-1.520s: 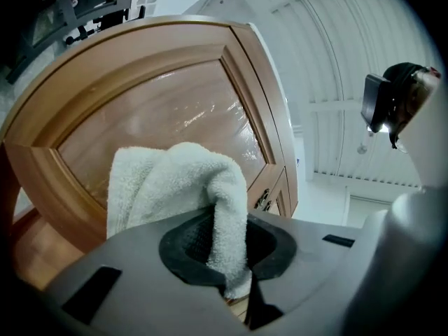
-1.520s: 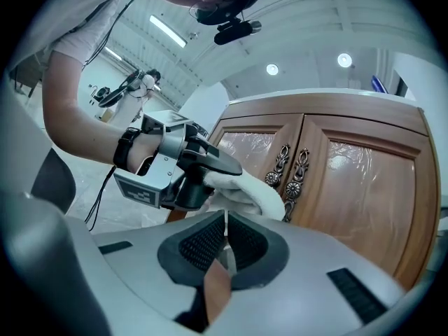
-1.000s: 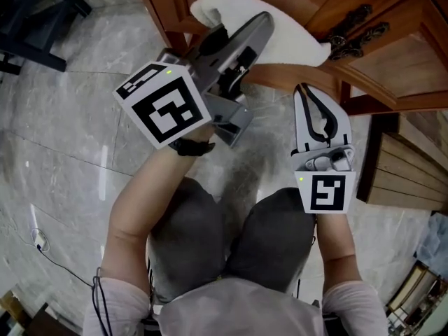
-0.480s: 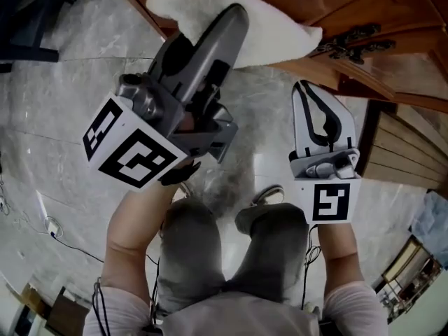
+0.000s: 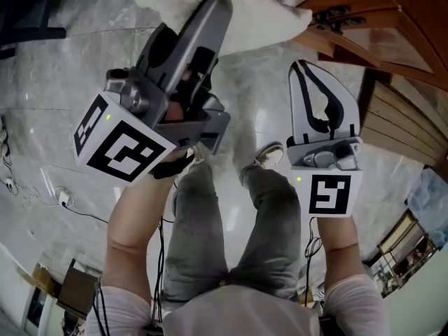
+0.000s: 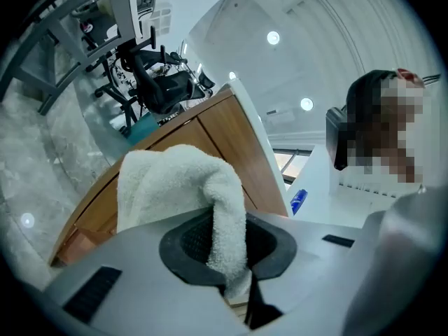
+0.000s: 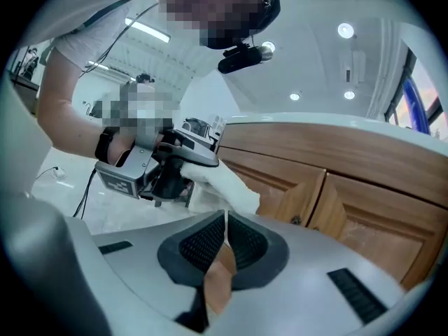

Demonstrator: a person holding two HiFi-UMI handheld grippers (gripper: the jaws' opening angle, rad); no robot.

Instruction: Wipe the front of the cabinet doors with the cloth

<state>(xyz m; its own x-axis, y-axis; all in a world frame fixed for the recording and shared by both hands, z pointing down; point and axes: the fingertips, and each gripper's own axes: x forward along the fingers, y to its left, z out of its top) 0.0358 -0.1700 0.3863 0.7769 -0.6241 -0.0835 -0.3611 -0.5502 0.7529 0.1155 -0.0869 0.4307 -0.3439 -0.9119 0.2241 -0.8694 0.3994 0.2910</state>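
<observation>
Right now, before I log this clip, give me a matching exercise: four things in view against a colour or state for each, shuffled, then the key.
Things:
1. left tool
2. right tool
3. cloth
4. cabinet door

Colour or state:
A. jaws together, nothing between them
B. brown wood
C. jaws shut on fabric
D. white and fluffy

Pairs: 1-C, 2-A, 3-D, 4-B.
</observation>
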